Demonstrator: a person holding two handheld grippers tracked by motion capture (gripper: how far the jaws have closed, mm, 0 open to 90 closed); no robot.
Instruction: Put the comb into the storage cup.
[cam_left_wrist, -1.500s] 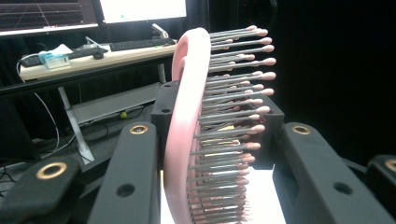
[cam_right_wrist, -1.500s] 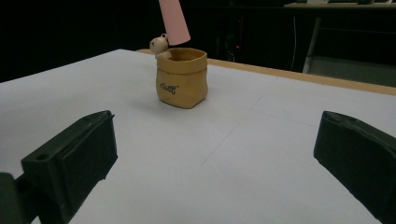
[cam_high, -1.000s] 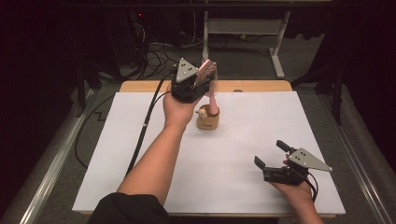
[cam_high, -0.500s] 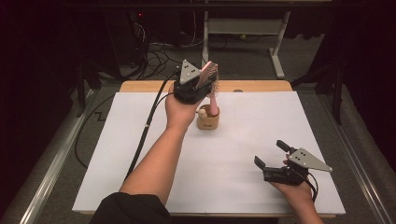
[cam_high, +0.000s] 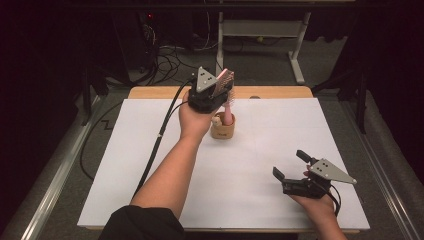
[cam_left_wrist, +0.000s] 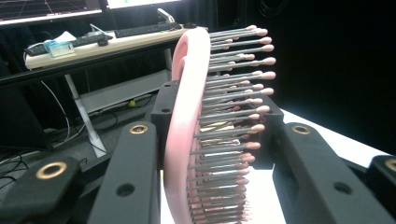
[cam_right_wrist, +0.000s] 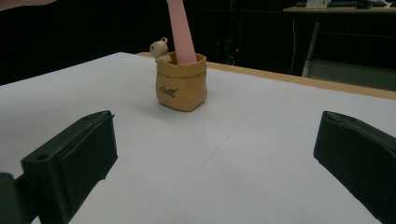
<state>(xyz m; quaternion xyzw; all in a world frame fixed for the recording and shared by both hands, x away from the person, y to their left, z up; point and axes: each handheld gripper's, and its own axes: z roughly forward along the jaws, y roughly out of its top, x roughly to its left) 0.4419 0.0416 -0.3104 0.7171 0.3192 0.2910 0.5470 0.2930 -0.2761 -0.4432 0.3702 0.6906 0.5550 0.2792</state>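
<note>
A pink hairbrush (cam_high: 226, 80) stands with its handle (cam_right_wrist: 180, 32) down in a small tan pot (cam_high: 222, 129) at the far middle of the white sheet. My left gripper (cam_high: 222, 82) is above the pot, shut on the brush's head. In the left gripper view the black jaws press on both sides of the bristled head (cam_left_wrist: 187, 93). The pot (cam_right_wrist: 181, 84) has a tiny bear figure (cam_right_wrist: 159, 49) on its rim. My right gripper (cam_high: 290, 163) rests near the front right of the sheet, open, with nothing between its jaws, pointing toward the pot.
The white sheet (cam_high: 150, 190) covers the table, and a wooden edge (cam_high: 280, 92) shows at the far side. Cables (cam_high: 170, 55) and a white desk frame (cam_high: 295, 45) lie on the floor behind. A desk with a keyboard (cam_left_wrist: 140, 30) stands beyond.
My left gripper has shifted very slightly with the brush still in it. The right gripper has kept still.
</note>
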